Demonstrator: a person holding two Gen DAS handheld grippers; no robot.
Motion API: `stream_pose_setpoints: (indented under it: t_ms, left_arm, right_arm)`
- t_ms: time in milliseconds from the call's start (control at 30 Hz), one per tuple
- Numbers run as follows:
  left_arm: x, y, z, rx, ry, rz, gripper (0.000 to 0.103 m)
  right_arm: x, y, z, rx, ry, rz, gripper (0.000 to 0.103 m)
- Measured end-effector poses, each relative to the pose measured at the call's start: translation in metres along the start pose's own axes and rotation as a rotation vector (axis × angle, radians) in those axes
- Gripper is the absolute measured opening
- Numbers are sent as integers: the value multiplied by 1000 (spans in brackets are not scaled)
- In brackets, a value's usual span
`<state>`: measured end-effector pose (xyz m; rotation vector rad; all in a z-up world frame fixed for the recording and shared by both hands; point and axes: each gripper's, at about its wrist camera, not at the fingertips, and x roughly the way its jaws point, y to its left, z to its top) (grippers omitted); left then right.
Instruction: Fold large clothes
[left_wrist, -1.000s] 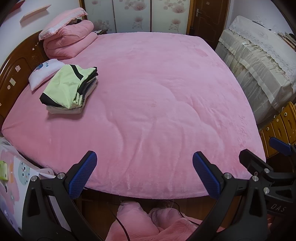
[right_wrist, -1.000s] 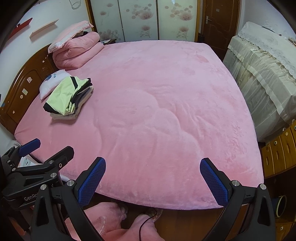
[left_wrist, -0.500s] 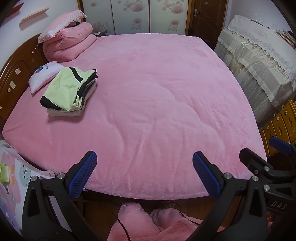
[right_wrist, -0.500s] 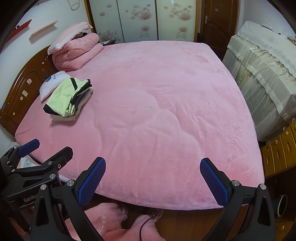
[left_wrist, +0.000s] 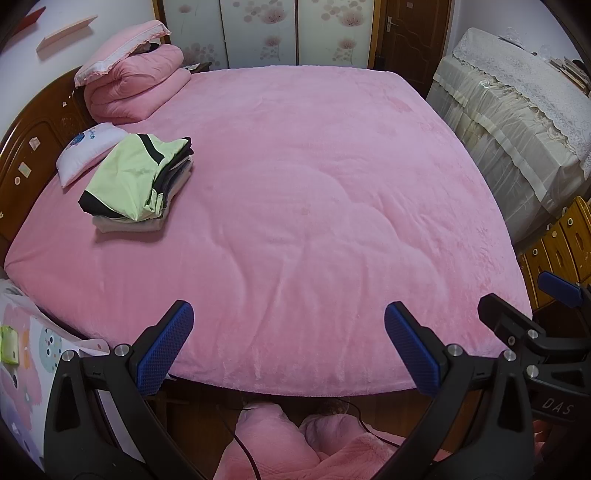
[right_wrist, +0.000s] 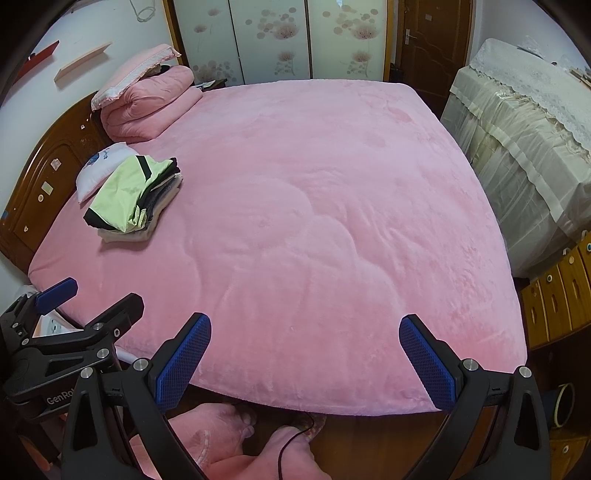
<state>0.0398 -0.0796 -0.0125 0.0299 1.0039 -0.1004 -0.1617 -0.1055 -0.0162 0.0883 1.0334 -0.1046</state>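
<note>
A stack of folded clothes (left_wrist: 138, 184) with a light green and black garment on top lies on the left side of the pink bed (left_wrist: 314, 206), near the headboard. The stack also shows in the right wrist view (right_wrist: 136, 195). My left gripper (left_wrist: 288, 343) is open and empty, held above the bed's near edge. My right gripper (right_wrist: 304, 354) is open and empty, also over the near edge, to the right of the left one. Both grippers are far from the stack. The bed (right_wrist: 314, 221) carries no unfolded garment.
A folded pink quilt with a pillow (left_wrist: 133, 88) and a small white pillow (left_wrist: 88, 147) sit by the wooden headboard (left_wrist: 26, 147). A cloth-covered cabinet (left_wrist: 517, 122) and wooden drawers (left_wrist: 561, 243) stand at the right. Pink-clad legs and a cable (left_wrist: 295, 439) are below.
Both views have shifted slightly, with the bed sitting a little lower in the frames. Both grippers stay open and empty.
</note>
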Motion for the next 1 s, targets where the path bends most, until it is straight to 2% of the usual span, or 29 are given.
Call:
stream_pose_setpoints:
  t_ms: [1000]
  left_arm:
    - [0,1,-2,4,2,-2,102]
  right_arm:
    - [-3,-3,-7,5,6,0,103]
